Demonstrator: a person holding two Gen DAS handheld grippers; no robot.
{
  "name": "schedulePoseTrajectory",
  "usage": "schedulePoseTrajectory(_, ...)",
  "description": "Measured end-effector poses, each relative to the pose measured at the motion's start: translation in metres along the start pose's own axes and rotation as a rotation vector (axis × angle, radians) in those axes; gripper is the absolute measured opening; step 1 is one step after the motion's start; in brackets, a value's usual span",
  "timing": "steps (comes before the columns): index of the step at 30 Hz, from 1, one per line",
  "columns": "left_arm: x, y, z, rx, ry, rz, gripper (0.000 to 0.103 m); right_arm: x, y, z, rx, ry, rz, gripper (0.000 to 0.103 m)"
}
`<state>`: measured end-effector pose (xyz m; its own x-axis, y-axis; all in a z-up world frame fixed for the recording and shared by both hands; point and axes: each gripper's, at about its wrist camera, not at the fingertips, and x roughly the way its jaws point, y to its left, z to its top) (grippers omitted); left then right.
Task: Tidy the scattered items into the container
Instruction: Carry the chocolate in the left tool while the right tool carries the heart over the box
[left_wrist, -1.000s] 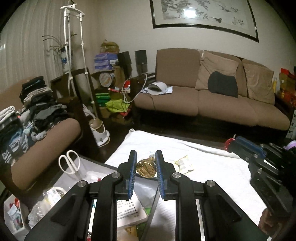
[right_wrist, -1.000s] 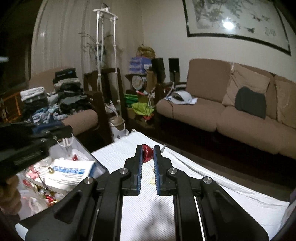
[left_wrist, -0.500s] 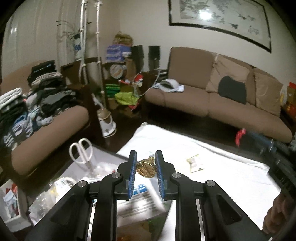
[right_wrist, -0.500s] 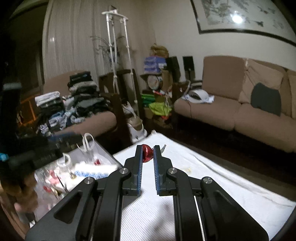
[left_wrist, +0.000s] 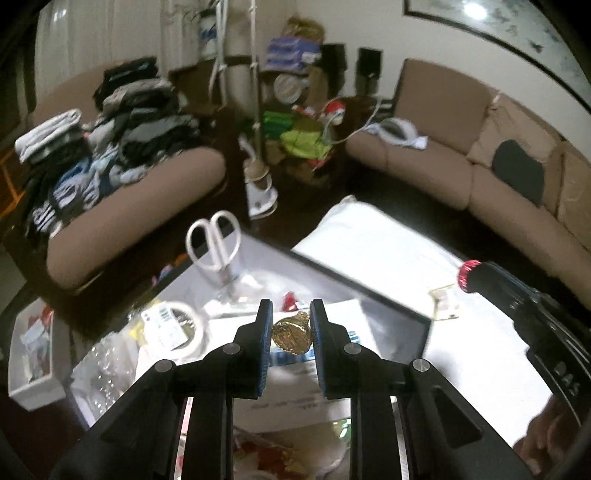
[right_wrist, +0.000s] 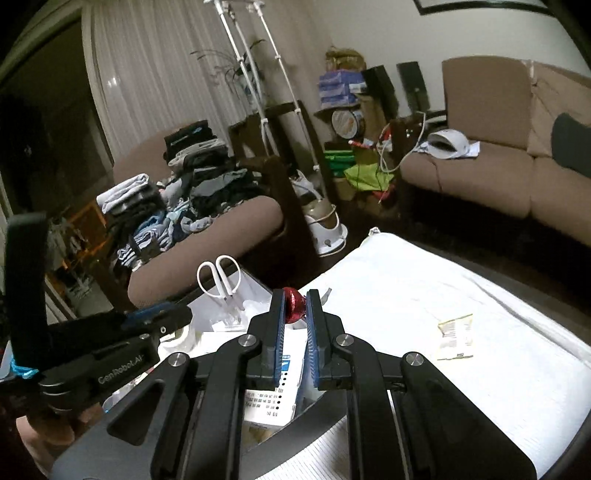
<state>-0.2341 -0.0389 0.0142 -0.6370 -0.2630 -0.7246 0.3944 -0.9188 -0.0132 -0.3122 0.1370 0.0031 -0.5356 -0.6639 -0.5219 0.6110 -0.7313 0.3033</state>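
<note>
Dim indoor light, warm and muddy. Glare from a lamp on the framed picture (left_wrist: 517, 33) glass (upper right, left wrist view). Overexposed white cloth (right_wrist: 424, 295). Motion smear across the left view; sharper right view. Strong fisheye bending, black vignette at corners.

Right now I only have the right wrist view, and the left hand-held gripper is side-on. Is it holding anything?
Observer: Yes. The left hand-held gripper is shut on a crumpled gold foil-wrapped sweet.
Operator: My right hand-held gripper has the red foil-wrapped sweet. Is the gold one over the bin?
Observer: In the left wrist view it hangs in front of the white carton with blue print that lies in the clear plastic container.
Operator: Anything red in there already?
Observer: A small red foil piece lies in the container just beyond the left fingertips.
</note>
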Motion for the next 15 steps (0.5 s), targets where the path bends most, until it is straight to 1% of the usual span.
schedulePoseTrajectory(3,0.011,0.004,-0.002,-0.009,0.037,0.029,0.020,0.015,0.004,-0.004,-0.013,0.057,0.017,0.011)
schedulePoseTrajectory(6,0.012,0.007,-0.003,-0.013,0.043,0.058,0.020,0.031,0.008,-0.009,-0.015,0.107,0.027,0.011)
schedulePoseTrajectory(10,0.013,0.008,-0.004,-0.010,0.050,0.059,0.020,0.045,0.016,-0.015,-0.038,0.150,0.045,0.011)
schedulePoseTrajectory(15,0.010,0.005,-0.003,-0.005,0.042,0.044,0.020,0.048,0.027,-0.017,-0.076,0.159,0.051,0.011)
